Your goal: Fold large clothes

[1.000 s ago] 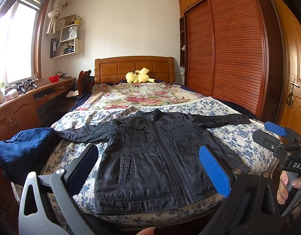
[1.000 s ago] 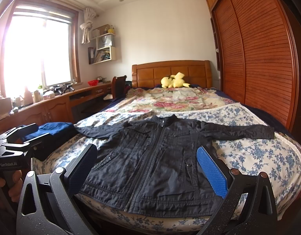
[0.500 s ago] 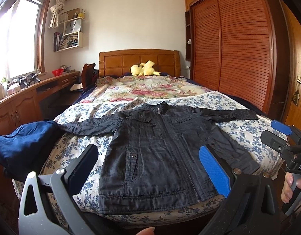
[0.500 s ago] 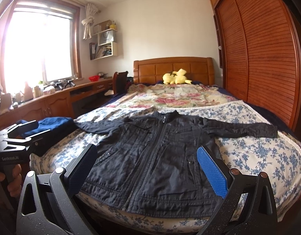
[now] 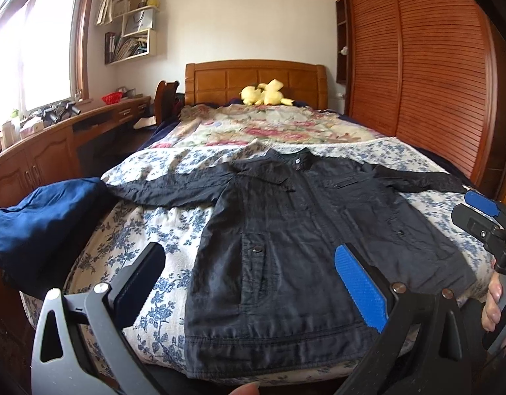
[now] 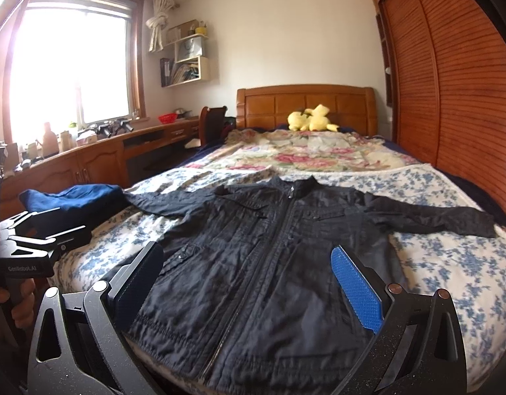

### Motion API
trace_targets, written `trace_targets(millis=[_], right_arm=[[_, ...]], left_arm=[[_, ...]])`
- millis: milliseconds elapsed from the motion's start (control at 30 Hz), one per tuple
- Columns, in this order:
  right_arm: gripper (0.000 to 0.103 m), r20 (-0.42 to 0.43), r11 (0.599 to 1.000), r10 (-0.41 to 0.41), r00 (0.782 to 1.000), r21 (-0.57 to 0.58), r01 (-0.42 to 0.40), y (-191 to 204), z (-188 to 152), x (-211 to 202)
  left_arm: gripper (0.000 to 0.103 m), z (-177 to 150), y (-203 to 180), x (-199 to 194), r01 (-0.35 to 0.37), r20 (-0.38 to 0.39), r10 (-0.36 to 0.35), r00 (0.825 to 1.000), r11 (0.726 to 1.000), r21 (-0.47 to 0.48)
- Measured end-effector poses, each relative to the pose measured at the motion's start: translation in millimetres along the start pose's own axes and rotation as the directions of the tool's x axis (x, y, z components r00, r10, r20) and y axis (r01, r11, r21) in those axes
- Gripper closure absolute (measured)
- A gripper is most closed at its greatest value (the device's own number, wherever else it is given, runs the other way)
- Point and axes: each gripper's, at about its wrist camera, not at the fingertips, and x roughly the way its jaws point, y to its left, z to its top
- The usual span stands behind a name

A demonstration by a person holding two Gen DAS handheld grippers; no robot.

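Observation:
A dark zip-up jacket (image 5: 295, 243) lies flat, front up, on the blue-flowered bedspread (image 5: 160, 227), with both sleeves spread to the sides. It also shows in the right wrist view (image 6: 269, 256). My left gripper (image 5: 249, 279) is open and empty, held above the hem at the foot of the bed. My right gripper (image 6: 246, 279) is open and empty, also over the hem. Each gripper shows at the edge of the other's view: the right one (image 5: 483, 217) and the left one (image 6: 45, 233).
A folded blue garment (image 5: 39, 223) lies at the bed's left edge, by the left sleeve. A wooden desk (image 6: 98, 158) runs along the left wall, a slatted wardrobe (image 5: 434, 75) along the right. A yellow plush toy (image 5: 266, 93) sits by the headboard.
Both grippers have moved a little forward and lower toward the jacket's hem; the jacket looks larger. The jacket itself has not moved.

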Motion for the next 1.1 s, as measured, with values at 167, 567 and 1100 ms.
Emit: trace_targets(millis=[167, 567, 1100], right_arm=[[0.000, -0.016, 1.000, 0.024, 1.000, -0.005, -0.024, -2, 0, 30], [0.000, -0.053, 0.991, 0.129, 0.990, -0.034, -0.131, 2, 7, 118], [0.000, -0.234, 0.963, 0.209, 0.949, -0.119, -0.242, 30, -27, 237]], left_arm=[[0.000, -3, 12, 29, -0.015, -0.019, 0.014, 1.000, 0.999, -0.044], [0.000, -1, 38, 80, -0.106, -0.097, 0.100, 0.990, 0.993, -0.052], [0.000, 6, 95, 121, -0.136, -0.159, 0.114, 0.981, 0.981, -0.136]])
